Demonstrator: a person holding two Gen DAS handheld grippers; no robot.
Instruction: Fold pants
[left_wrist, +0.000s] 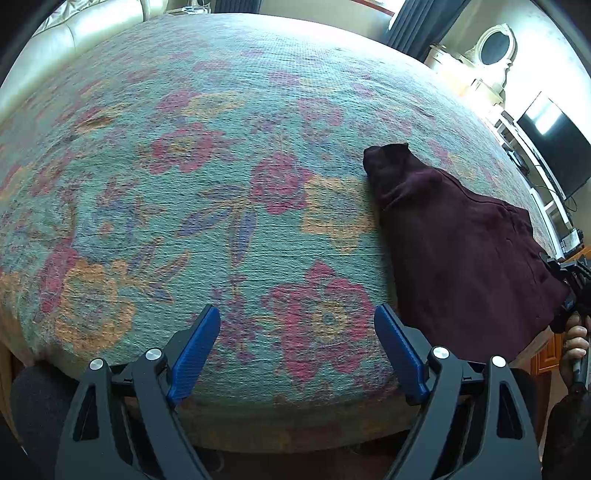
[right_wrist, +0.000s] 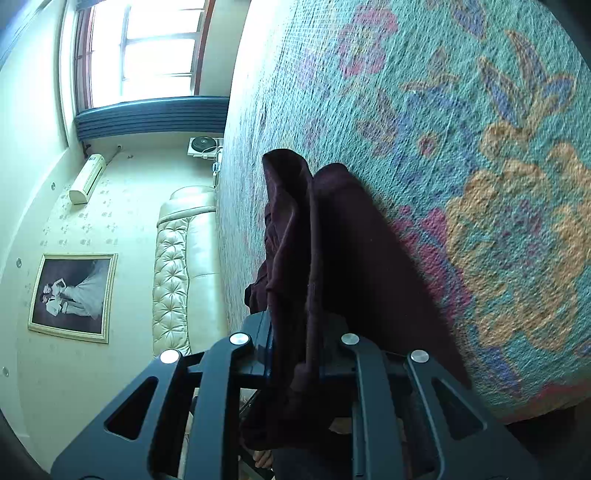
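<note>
Blue-padded fingers (left_wrist: 199, 350) of our left gripper (left_wrist: 297, 349) sit closest to the lens, two of them, spread wide apart with nothing between, hovering over the near edge of the bed.

Largest of all we see is the one bedspread (left_wrist: 184, 166), teal with red, orange and blue flowers, filling most of both views. On the left gripper's side it lies bare from the near edge up to the far edge, so we have broad open room there. Its near edge curves just under our left fingers, and beyond the far edge we see one cream tufted headboard (right_wrist: 173, 266).

Next in size, one pair of dark maroon pants (left_wrist: 461, 251) lies on the right part of the bedspread, folded into a compact stack that narrows toward the middle of the bed. Its near right corner hangs at the bed's edge, where our right gripper (left_wrist: 570, 284) meets it. From the right wrist view, the right gripper (right_wrist: 295, 347) is clamped on the pants (right_wrist: 332, 240), with layered fabric pinched between the two black fingers and a fold standing up off the bedspread (right_wrist: 480, 147) in front.

Around the room we count one window (right_wrist: 147, 44), one dark television screen (left_wrist: 554, 147), one framed photograph (right_wrist: 72, 297), one wall air conditioner (right_wrist: 86, 179) and one white oval mirror frame (left_wrist: 495, 44).
</note>
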